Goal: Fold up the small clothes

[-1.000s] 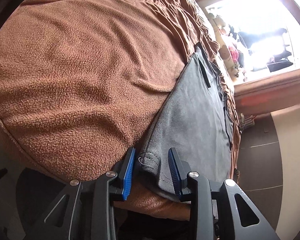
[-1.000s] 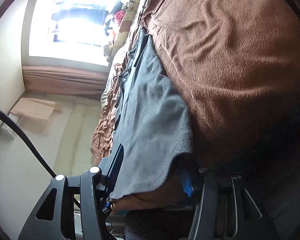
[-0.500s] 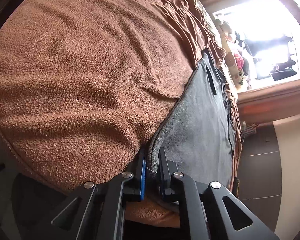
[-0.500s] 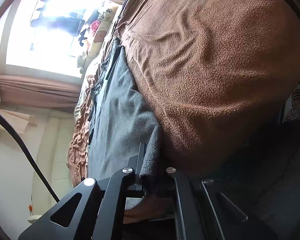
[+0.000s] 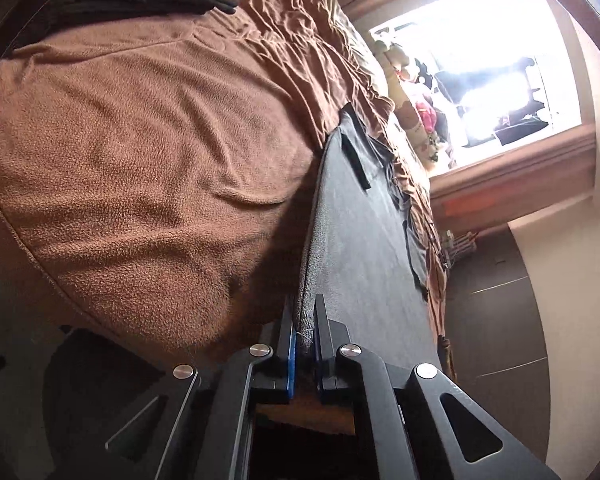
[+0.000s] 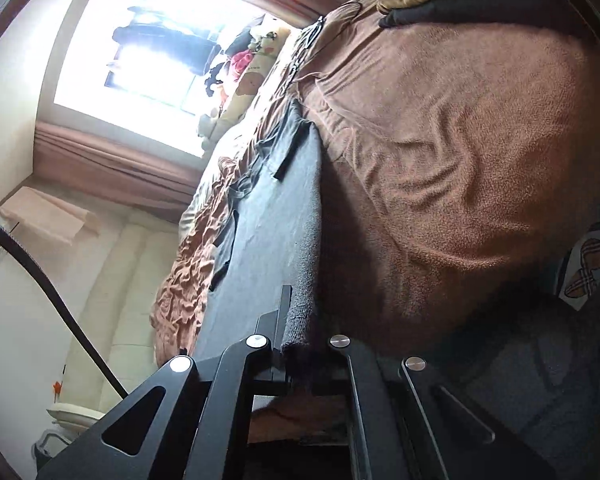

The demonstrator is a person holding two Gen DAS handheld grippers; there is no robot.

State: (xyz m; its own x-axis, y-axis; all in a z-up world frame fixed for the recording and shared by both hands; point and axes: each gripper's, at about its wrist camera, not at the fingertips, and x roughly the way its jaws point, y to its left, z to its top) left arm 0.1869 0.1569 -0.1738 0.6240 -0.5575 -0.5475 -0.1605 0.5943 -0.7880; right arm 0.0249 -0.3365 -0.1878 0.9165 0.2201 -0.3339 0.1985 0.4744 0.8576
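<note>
Left tool (image 5: pixel 303 332) pinched on near hem of grey knit garment (image 5: pixel 364 248); right tool (image 6: pixel 300 334) likewise, its far pad shadowed. Garment stretches ahead over brown fleece bed cover (image 5: pixel 148 168). Risk: shallow bite, hem probably slips if hands lift unevenly.

left tool (image 5: pixel 303 320): clamped on cloth edge | right tool (image 6: pixel 300 312): clamped likewise

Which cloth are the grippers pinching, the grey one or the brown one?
The grey garment: its near hem sits clamped in both grippers. The brown blanket lies underneath.
</note>
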